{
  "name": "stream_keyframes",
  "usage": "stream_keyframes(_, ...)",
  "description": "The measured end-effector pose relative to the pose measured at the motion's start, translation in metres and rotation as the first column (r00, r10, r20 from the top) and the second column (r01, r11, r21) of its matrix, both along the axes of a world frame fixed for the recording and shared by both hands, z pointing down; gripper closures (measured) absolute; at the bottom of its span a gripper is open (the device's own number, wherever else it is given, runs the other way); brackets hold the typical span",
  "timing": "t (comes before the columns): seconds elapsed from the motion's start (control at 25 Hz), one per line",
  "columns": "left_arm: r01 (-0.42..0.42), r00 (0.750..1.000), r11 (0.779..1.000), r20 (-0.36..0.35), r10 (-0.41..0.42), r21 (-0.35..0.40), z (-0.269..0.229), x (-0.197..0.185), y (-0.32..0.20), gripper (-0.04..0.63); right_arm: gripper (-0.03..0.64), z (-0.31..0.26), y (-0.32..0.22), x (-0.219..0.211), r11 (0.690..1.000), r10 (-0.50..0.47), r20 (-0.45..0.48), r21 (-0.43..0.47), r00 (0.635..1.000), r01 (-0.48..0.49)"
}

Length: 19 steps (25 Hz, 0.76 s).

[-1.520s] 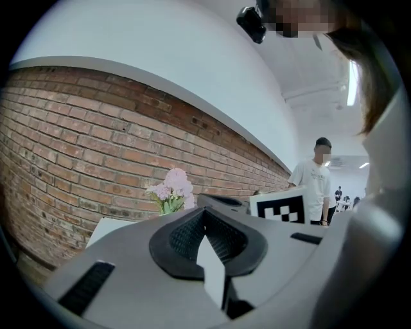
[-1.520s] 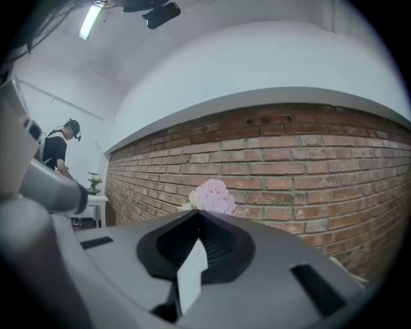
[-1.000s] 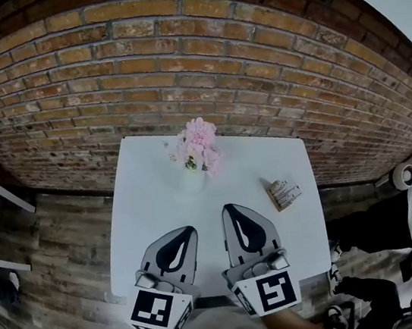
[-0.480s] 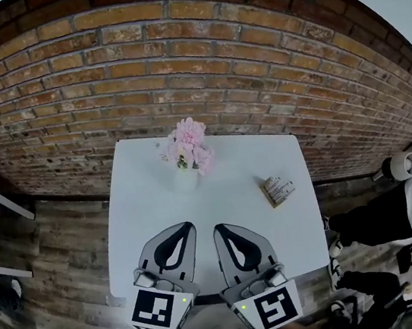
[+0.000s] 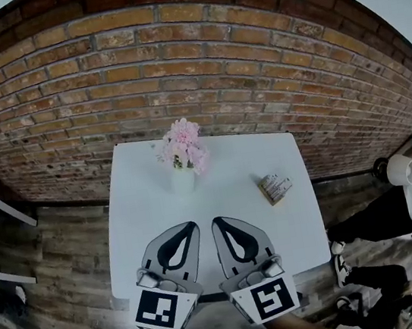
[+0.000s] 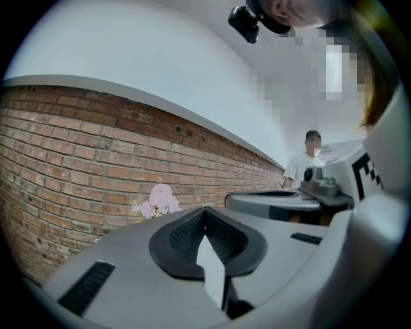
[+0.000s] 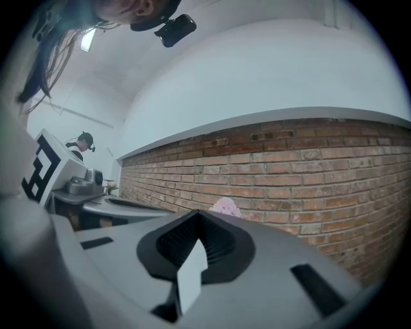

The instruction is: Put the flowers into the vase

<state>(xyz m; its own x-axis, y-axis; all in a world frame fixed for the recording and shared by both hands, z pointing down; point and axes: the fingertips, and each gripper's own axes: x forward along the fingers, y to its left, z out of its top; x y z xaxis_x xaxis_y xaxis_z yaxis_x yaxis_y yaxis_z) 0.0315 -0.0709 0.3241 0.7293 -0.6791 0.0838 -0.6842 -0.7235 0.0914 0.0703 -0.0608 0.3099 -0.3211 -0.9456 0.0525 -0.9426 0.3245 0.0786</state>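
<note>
Pink flowers (image 5: pixel 180 142) stand in a vase (image 5: pixel 183 179) at the table's (image 5: pixel 277 226) far side; nearer, the left gripper (image 5: pixel 186 227) and right gripper (image 5: pixel 218 222) are closed, empty.

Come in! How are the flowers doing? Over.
Left gripper shut, empty. Right gripper shut, empty. Flowers in vase, far side of table. Nothing in the way.
</note>
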Motion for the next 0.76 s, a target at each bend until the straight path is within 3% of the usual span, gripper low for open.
stream_keyframes(0.76, 0.048, 0.999, 0.999, 0.004, -0.048, 0.027, -0.002, -0.001, -0.016, 0.588, 0.611, 0.004, -0.015, -0.002, 0.999, -0.048, 0.034, -0.005, 0.998, 0.048)
